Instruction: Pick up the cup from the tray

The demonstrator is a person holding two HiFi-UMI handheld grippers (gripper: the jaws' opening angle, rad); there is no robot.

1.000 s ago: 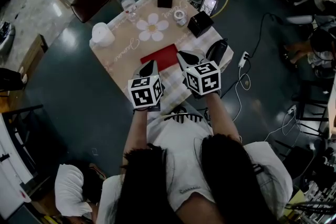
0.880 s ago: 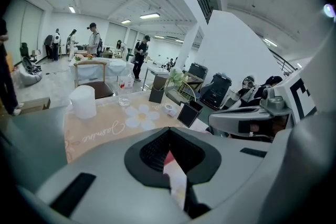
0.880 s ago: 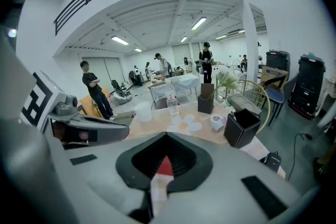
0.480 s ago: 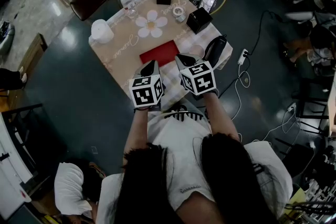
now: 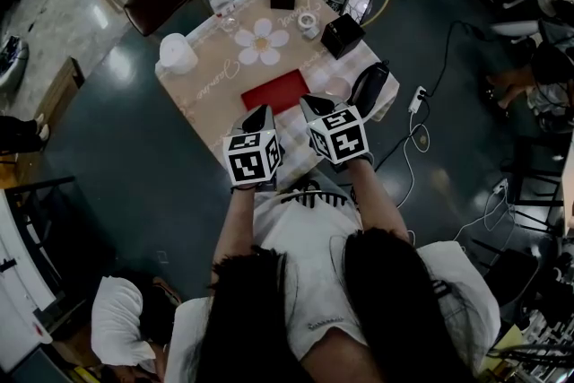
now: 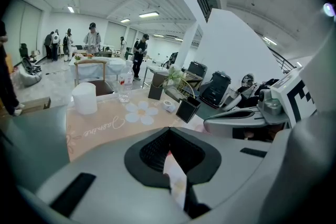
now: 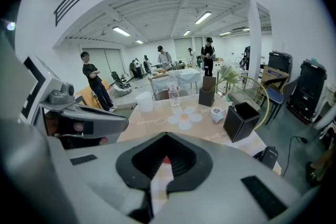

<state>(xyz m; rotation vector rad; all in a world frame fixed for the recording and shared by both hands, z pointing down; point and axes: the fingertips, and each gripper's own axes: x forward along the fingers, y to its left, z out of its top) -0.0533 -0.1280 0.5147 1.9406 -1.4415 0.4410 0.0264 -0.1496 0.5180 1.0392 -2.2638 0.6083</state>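
The left forearm and right forearm reach forward from the body. They hold the left tool and right tool side by side, close together and level, pointing ahead. On each tool the jaws are drawn almost together, with only a thin slit between them.

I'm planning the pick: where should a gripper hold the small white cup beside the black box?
Probably across its round body, from the near side: the cup stands upright and short, and the black box sits close on its right.
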